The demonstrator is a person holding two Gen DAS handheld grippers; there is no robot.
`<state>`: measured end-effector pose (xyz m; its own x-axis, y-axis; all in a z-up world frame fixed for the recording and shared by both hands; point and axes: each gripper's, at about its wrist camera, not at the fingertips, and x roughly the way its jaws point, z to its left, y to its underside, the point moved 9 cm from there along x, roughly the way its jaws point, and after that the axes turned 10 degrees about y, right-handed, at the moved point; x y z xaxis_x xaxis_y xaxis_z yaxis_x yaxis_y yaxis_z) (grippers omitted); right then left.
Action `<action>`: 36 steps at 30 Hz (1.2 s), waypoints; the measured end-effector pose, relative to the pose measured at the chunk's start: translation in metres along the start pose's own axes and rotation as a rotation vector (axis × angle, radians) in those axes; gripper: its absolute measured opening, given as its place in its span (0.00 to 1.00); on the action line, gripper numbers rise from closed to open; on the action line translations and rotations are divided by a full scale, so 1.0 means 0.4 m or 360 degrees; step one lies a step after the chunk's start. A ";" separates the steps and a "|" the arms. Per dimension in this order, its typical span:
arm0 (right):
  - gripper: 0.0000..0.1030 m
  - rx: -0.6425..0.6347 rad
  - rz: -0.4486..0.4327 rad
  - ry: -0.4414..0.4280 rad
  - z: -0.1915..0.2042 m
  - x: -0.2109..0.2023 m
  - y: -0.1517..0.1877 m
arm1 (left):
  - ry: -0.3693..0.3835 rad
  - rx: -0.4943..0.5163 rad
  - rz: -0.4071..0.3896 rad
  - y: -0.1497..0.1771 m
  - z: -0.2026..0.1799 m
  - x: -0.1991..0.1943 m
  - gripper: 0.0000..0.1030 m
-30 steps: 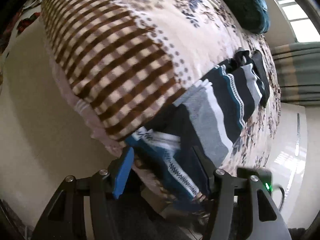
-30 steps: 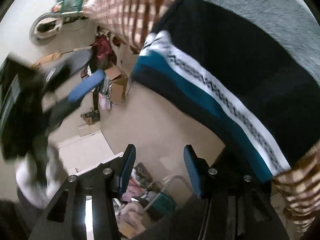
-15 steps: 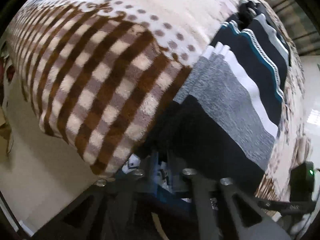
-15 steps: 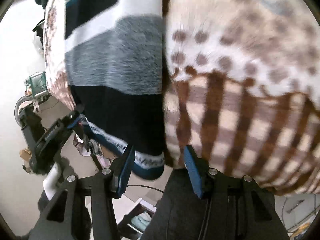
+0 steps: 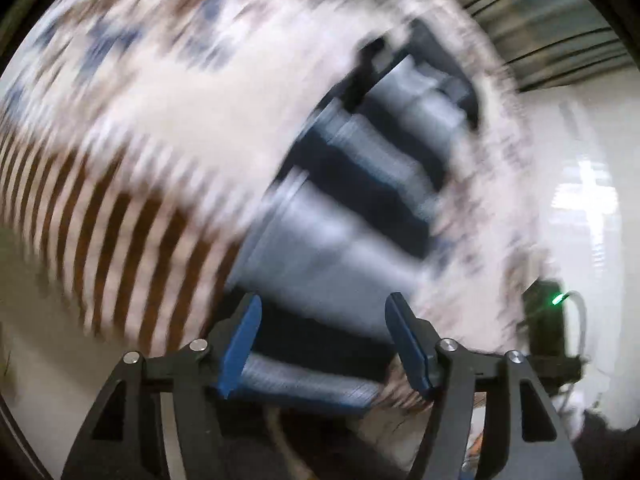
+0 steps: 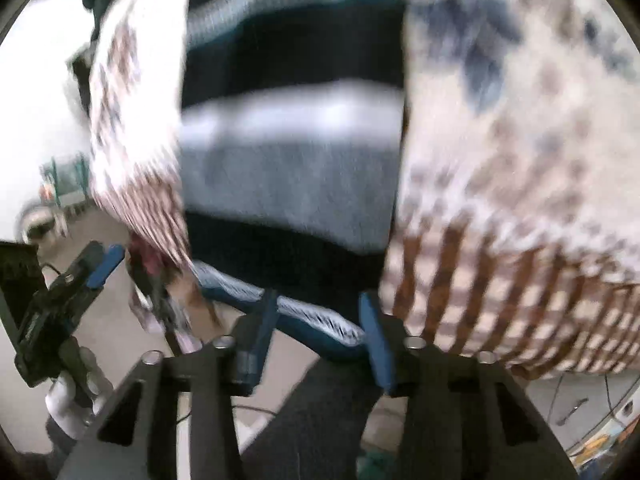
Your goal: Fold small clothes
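A striped sweater [image 5: 332,248] in navy, grey, white and teal lies flat on the bed, its teal hem at the bed's near edge. In the blurred left wrist view my left gripper [image 5: 324,338] hangs over that hem [image 5: 304,384]; its jaws are opening and stand wide, with the hem between them and untouched. The right wrist view shows the same sweater [image 6: 292,184]. My right gripper [image 6: 318,332] straddles the zigzag hem [image 6: 320,322]; its jaws are closing and no pad visibly presses. The left gripper [image 6: 94,262] shows at the left there.
The bed wears a fleece blanket [image 5: 132,216], floral on top and brown checked over the edge. Pale floor [image 6: 120,344] lies below, with a green rack [image 6: 60,184] and clutter further left. Curtains [image 5: 552,36] hang at the back. A person's dark trouser leg [image 6: 320,420] is under the right gripper.
The left gripper was shut on the hem half a second ago and now stands wide. Both views swung from the bed's side and floor up over the sweater. The right jaws narrowed slightly.
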<state>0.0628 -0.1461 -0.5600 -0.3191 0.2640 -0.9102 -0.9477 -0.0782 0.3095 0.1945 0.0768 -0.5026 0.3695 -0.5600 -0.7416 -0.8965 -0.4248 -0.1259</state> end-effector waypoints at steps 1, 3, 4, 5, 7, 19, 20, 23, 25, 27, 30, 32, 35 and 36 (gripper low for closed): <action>0.46 0.0052 -0.0057 -0.0013 -0.009 -0.050 -0.029 | 0.0065 0.0034 -0.0025 -0.065 -0.038 0.000 0.62; 0.48 0.0151 -0.0169 -0.0046 -0.023 -0.139 -0.099 | 0.0146 0.0105 -0.0086 -0.198 -0.104 0.025 0.63; 0.52 0.0184 -0.0234 -0.0076 -0.049 -0.190 -0.149 | 0.0156 0.0125 -0.0108 -0.249 -0.114 0.037 0.63; 0.54 0.0214 -0.0287 -0.0083 -0.059 -0.222 -0.200 | 0.0192 0.0152 -0.0128 -0.321 -0.138 0.063 0.63; 0.54 0.0276 -0.0410 -0.0079 -0.086 -0.281 -0.319 | 0.0194 0.0174 -0.0155 -0.426 -0.153 0.107 0.63; 0.57 0.0372 -0.0619 -0.0220 -0.150 -0.326 -1.021 | 0.0094 0.0208 0.0091 -0.792 -0.107 0.590 0.47; 0.57 0.0373 -0.0630 -0.0239 -0.145 -0.320 -1.068 | 0.0075 0.0267 0.0091 -0.795 -0.108 0.607 0.05; 0.53 0.0369 -0.0610 -0.0245 -0.133 -0.286 -1.169 | 0.0099 0.0335 0.0003 -0.801 -0.121 0.573 0.06; 0.09 0.0326 -0.0652 -0.0227 -0.118 -0.288 -1.196 | 0.0130 0.0328 -0.0081 -0.816 -0.122 0.516 0.06; 0.04 0.0258 -0.0683 -0.0149 -0.102 -0.302 -1.201 | 0.0149 0.0296 -0.0159 -0.834 -0.113 0.464 0.02; 0.03 0.0192 -0.0751 -0.0089 -0.072 -0.332 -1.205 | 0.0140 0.0261 -0.0198 -0.874 -0.079 0.432 0.02; 0.03 0.0182 -0.0737 -0.0052 -0.059 -0.324 -1.226 | 0.0104 0.0206 -0.0156 -0.891 -0.031 0.455 0.02; 0.03 0.0187 -0.0648 -0.0029 -0.063 -0.296 -1.245 | 0.0178 0.0071 -0.0026 -0.891 -0.002 0.504 0.05; 0.05 0.0185 -0.0607 -0.0015 -0.069 -0.287 -1.243 | 0.0202 0.0035 -0.0017 -0.885 -0.001 0.505 0.08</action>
<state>0.5703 -0.1640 -0.6168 0.0559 0.2620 -0.9634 -0.9905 0.1362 -0.0204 0.5864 0.1139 -0.6076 0.4058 -0.6414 -0.6511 -0.8970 -0.4162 -0.1491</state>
